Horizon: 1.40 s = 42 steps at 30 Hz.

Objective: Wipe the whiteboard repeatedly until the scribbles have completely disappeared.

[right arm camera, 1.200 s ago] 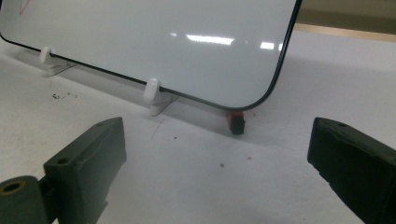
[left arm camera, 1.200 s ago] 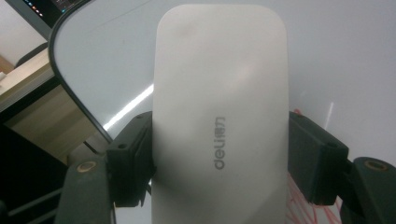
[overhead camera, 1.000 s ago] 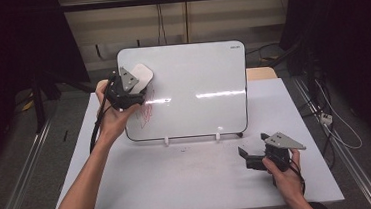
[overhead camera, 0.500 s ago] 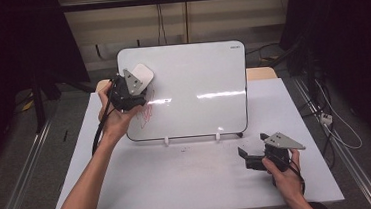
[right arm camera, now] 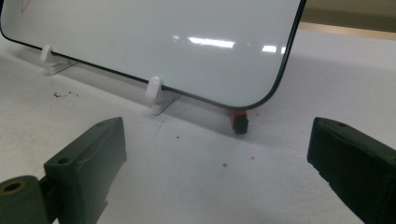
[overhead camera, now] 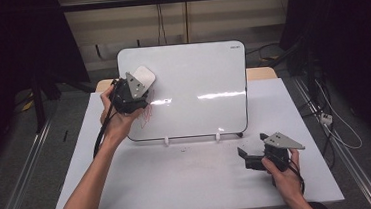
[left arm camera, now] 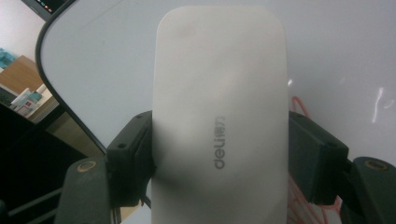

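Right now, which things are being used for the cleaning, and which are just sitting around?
In use:
- white eraser, clamped in the left tool
- whiteboard
- red scribble on the whiteboard

Just lying about:
- small red and black piece by the whiteboard's bottom corner
- right tool, open, resting on the table

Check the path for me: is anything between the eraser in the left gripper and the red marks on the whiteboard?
Nothing visible. The left gripper is shut on the eraser, which sits against the whiteboard; the red scribble lies just below it on bare board.
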Motion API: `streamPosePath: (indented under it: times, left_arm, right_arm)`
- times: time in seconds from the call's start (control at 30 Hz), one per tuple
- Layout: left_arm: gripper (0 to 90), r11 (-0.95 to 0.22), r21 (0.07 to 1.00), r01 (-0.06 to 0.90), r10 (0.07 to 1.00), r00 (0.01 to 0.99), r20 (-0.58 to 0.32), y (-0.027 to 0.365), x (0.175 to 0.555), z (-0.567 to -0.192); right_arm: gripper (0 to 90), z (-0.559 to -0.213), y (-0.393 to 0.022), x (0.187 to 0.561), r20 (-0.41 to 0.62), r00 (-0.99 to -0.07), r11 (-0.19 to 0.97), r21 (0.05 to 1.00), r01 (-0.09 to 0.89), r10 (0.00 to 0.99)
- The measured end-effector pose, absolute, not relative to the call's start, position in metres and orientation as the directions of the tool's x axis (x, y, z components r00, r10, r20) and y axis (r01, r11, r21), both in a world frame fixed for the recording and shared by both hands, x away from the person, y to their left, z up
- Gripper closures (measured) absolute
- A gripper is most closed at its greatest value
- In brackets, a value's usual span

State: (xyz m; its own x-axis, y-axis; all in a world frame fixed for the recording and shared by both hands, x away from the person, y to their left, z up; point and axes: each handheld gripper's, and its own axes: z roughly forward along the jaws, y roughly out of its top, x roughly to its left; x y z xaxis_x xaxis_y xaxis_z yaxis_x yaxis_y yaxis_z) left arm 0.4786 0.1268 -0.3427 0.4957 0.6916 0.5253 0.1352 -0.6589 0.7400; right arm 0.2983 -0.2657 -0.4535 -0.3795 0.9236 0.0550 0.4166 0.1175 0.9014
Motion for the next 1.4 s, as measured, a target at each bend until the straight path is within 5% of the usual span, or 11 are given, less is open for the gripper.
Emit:
streamPosePath:
  times: [0.53,1.4]
  left_arm:
    - [31.2,-0.707,0.697,0.118,0.637,0.532,0.557,0.114,0.456,-0.364]
    - [31.2,-0.657,0.737,0.159,0.7,0.49,0.519,0.135,0.488,-0.325]
  right_arm:
    - [4.5,-0.454,-0.265,0.299,0.054,-0.384,0.121,0.901,0.417,0.922]
    - [4.5,-0.453,-0.266,0.299,0.06,-0.384,0.115,0.902,0.416,0.921]
